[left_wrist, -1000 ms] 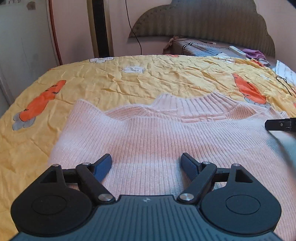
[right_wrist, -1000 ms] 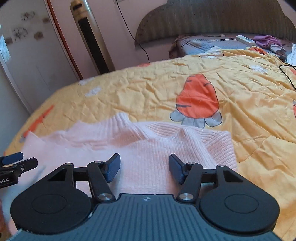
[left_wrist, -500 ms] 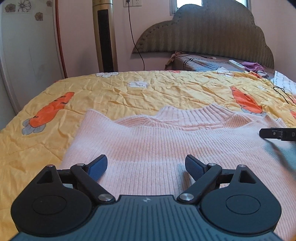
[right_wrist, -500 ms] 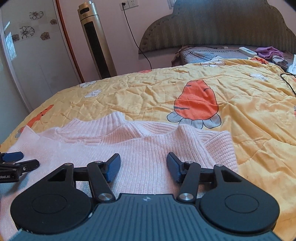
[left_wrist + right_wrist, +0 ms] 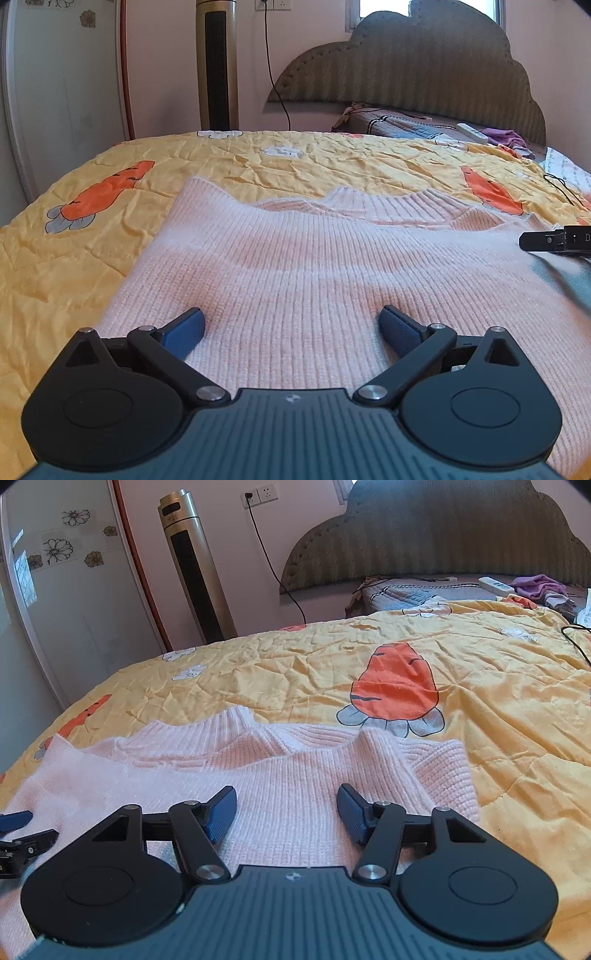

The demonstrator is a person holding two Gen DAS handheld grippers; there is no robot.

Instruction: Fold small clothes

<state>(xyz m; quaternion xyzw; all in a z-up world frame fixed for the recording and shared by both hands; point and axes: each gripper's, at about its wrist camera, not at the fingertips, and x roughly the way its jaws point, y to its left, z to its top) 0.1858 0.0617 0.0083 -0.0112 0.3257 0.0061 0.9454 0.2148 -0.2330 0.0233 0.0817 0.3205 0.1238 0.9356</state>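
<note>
pink sweater [image 5: 332, 280] flat on yellow quilt [image 5: 92, 258] | your left gripper [image 5: 291, 328] jaws opening, nothing pinched | your right gripper [image 5: 288, 812] jaws opening over knit, not gripping

Pale pink ribbed knit sweater [image 5: 332, 280]: near hem lying hidden under gripper housing. Black right gripper [image 5: 554, 242]: running off frame edge, blurred. Small purple cloth heap [image 5: 539, 585]: showing too small to identify.
</note>
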